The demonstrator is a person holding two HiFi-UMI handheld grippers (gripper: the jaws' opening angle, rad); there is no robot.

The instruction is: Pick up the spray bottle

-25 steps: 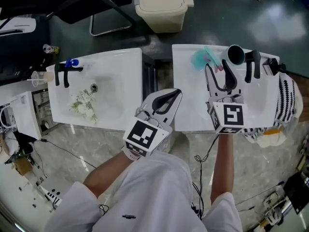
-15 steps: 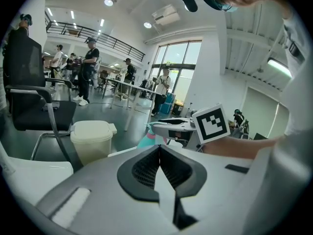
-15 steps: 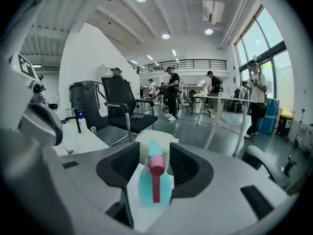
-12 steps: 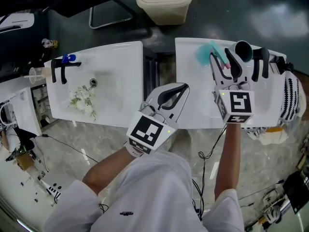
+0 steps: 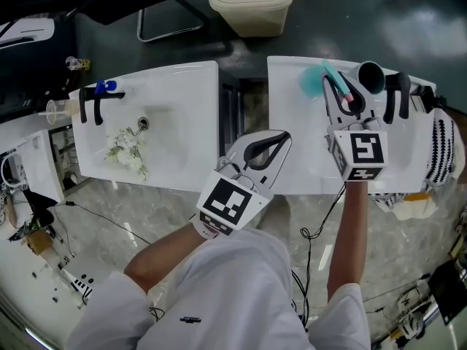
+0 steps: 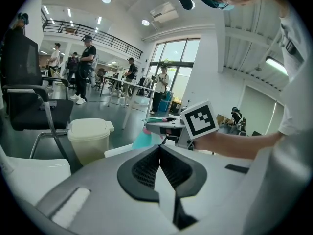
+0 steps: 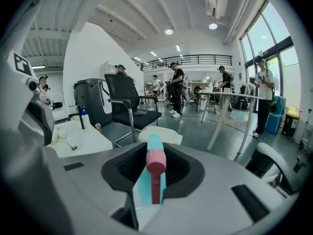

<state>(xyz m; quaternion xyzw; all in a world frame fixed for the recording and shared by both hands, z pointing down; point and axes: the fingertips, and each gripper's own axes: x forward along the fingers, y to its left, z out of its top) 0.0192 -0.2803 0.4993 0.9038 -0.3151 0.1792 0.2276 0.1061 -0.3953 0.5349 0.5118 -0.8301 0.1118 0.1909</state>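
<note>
**Item:** spray bottle (image 5: 312, 84), teal body with a pink trigger head.

**Location:** far left part of the right-hand white basin (image 5: 292, 170). A dark cup (image 5: 371, 76) and a black tap (image 5: 390, 97) stand just to its right. Whether it stands fully upright cannot be told.

**Right gripper** (image 5: 339, 92): reaches across the basin to the far side. Its fingers (image 7: 122, 168) have just been closing. They now sit against either side of the bottle's teal head, and the pink nozzle points back between them. It is a grip, by the look of it.

**Left gripper** (image 5: 284, 135): on the near side, over the near left edge of the same basin. Its fingers (image 6: 142, 168) are pressed together with nothing between them. It is idle.

**Step in hand:** grasp made, lift not yet begun. The bottle appears to rest in the basin.

**Next move calls for:**
- Holding the squeeze firm.
- Raising the bottle straight up, clear of the basin rim.
- Keeping it off the cup and tap to the right.
- Care with the hold: it is on the narrow head, so the heavier body may swing or slip if the lift is hurried.
</note>
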